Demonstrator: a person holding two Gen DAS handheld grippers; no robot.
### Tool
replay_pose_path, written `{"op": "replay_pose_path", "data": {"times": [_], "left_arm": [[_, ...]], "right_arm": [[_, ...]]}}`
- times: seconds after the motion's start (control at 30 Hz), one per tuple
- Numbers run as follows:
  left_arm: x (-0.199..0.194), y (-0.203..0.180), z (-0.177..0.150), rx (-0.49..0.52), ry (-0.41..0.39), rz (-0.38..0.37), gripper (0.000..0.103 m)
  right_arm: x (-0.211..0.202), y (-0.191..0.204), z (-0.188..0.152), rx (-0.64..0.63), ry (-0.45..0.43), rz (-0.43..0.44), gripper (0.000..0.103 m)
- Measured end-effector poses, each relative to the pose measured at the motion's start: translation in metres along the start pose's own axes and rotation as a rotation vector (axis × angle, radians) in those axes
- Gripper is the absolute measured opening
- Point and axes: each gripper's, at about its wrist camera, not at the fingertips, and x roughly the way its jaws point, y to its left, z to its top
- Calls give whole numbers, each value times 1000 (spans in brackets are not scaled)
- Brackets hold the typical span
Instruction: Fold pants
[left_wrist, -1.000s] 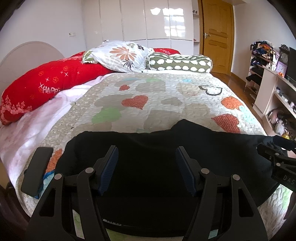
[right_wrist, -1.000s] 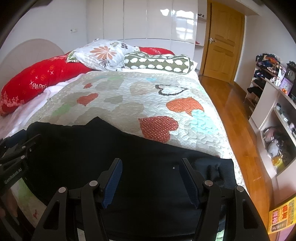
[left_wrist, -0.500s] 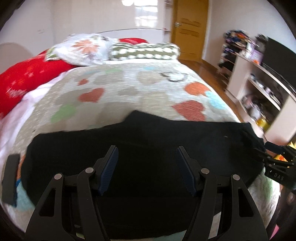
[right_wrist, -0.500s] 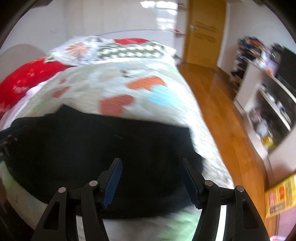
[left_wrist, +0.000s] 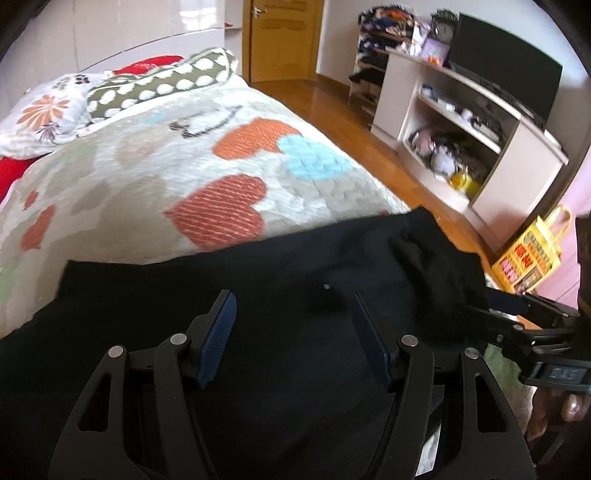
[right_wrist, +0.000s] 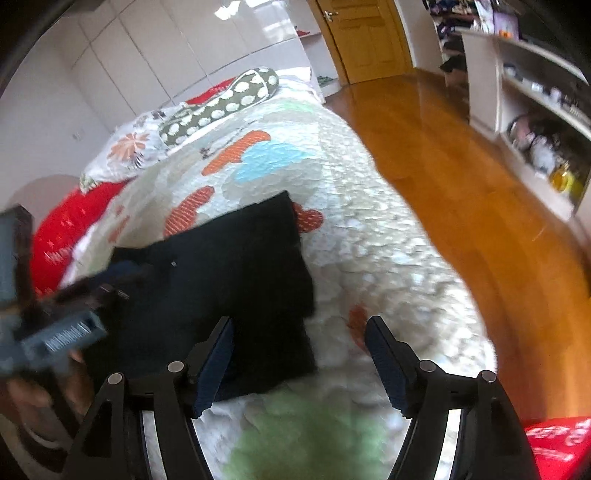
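My left gripper (left_wrist: 291, 325) is held low over the pants (left_wrist: 258, 332), pointing forward across them, its jaws spread wide with nothing between the blue pads (left_wrist: 218, 332); black cloth fills the space under and ahead of both fingers. The pants lie flat on the quilt (left_wrist: 184, 166) at the near end of the bed, reaching out to both sides of this gripper, with a bunched, rumpled part off to the right of it. Further right, just past that bunched edge, my right gripper (left_wrist: 517, 317) shows from the side, blurred, pointing in toward the cloth. From its own camera the right gripper (right_wrist: 299, 354) is tilted, so the room leans; its jaws are also wide apart and empty. Its left pad (right_wrist: 214, 365) sits over the near corner of the pants (right_wrist: 229, 269), while the right finger hangs over bare quilt (right_wrist: 369, 258). The pants lie ahead and to the left of it, their straight right edge running away from me. My left hand (right_wrist: 44, 391) and its gripper appear at far left, blurred, over the dark cloth. The pillows (right_wrist: 218, 103) are far ahead
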Motion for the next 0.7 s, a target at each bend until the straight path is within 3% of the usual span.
{"op": "replay_pose_path", "data": {"times": [0.1, 0.13, 0.17, 0.23, 0.33, 0.47, 0.7], "left_arm": [[13, -3, -2, 3, 32, 26, 65], [12, -3, -3, 2, 23, 25, 65], [10, -2, -4, -2, 22, 20, 65], [6, 4, -4, -24, 20, 14, 65], [-12, 23, -7, -80, -13, 43, 65], [-49, 58, -16, -171, -79, 82, 65], [-115, 132, -52, -346, -181, 199, 65]], "right_arm": [[17, 4, 5, 28, 1, 92, 71], [22, 6, 5, 19, -2, 92, 64], [25, 10, 5, 1, -13, 84, 51], [27, 16, 3, -34, -30, 69, 44], [20, 19, 6, -26, -35, 132, 22], [3, 43, 14, -80, -74, 162, 19], [-14, 131, 29, -236, -115, 290, 18]]}}
